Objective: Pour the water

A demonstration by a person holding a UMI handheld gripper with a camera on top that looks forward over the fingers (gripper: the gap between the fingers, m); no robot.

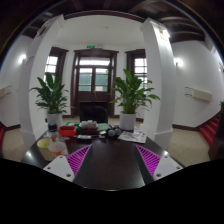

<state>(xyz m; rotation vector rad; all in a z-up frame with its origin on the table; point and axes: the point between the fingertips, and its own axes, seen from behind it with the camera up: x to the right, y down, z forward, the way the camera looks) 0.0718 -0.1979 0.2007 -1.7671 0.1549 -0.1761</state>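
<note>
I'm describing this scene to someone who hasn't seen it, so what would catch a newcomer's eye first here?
Probably the two big potted plants, one plant beyond the left side of the dark table and the other plant beyond its right, flanking a dark-framed doorway at the back of the white room. Nearer, the gripper shows bright magenta pads over the table, fingers open and holding nothing, with a cluster of small items along the table's far edge.

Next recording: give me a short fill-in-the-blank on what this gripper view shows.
1. The gripper hangs over the dark table with its fingers ____ and nothing between them.
2. Beyond the table stand ____ potted plants.
3. The pads on the fingers are ____ in colour.

Missing words: open; two; magenta
</note>
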